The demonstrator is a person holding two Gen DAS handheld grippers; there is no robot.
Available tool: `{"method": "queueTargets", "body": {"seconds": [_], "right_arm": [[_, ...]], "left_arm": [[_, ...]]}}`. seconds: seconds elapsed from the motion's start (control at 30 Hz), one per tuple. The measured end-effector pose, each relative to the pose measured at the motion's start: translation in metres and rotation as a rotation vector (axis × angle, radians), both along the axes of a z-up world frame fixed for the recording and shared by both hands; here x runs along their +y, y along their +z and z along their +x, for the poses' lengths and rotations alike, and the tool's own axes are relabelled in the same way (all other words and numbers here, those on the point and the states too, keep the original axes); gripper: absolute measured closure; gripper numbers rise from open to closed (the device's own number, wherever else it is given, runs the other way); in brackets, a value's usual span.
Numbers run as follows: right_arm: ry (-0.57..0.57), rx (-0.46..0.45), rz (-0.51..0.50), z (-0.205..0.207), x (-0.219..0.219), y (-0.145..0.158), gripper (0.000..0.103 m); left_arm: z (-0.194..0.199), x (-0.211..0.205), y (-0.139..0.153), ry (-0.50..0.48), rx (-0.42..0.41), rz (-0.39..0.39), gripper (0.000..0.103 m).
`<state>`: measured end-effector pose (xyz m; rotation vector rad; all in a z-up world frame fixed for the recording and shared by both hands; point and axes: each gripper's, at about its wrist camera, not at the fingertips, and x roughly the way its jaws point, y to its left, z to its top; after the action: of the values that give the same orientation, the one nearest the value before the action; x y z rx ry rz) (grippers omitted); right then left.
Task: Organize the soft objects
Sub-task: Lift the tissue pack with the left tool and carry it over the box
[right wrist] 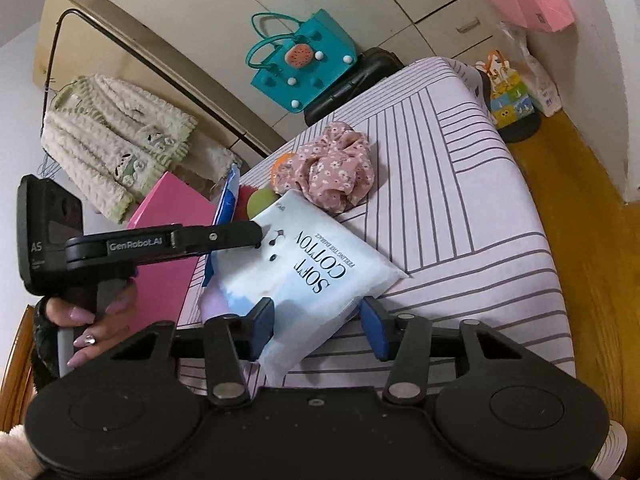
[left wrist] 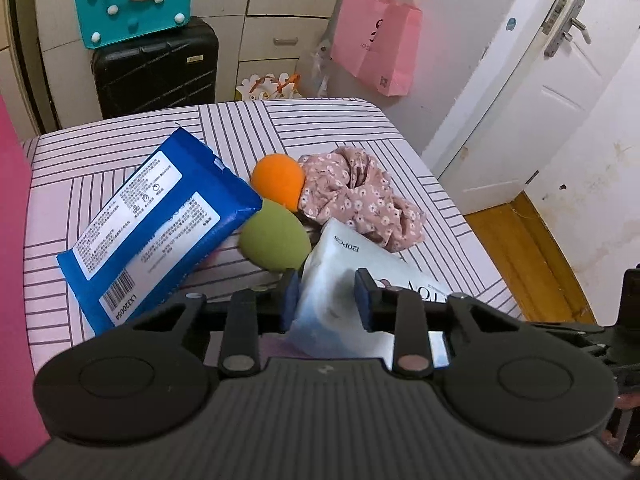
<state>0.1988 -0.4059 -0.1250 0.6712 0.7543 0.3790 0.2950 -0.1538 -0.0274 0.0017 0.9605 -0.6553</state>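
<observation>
The white soft-cotton pack (left wrist: 340,264) lies on the striped bed (left wrist: 360,120). Left of the pack lies the blue wet-wipe pack (left wrist: 160,232), then the green sponge (left wrist: 272,236) that touches the cotton pack and the orange sponge (left wrist: 278,182) behind it. Right behind the cotton pack lies the floral scrunchie (left wrist: 360,196). The left gripper (left wrist: 328,298) pinches one end of the cotton pack. The right gripper (right wrist: 318,328) has the pack's other corner between its jaws, and I cannot tell if its right pad touches
</observation>
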Motion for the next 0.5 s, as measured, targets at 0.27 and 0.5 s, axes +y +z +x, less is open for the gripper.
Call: {"method": "queueTargets", "body": {"seconds": [0.27, 0.5], "right_arm": [[-0.015, 0.013, -0.025, 0.0034, -0.0005, -0.0023, 0.067], [0.013, 0.089, 0.033, 0.0034, -0.0027, -0.002, 0.065]], "left_arm": [[0.001, 0.0051, -0.0017, 0.051, 0.043, -0.015, 0.074], [-0.0034, 0.0008, -0.0021, 0.031, 0.01, 0.017, 0.074]]}}
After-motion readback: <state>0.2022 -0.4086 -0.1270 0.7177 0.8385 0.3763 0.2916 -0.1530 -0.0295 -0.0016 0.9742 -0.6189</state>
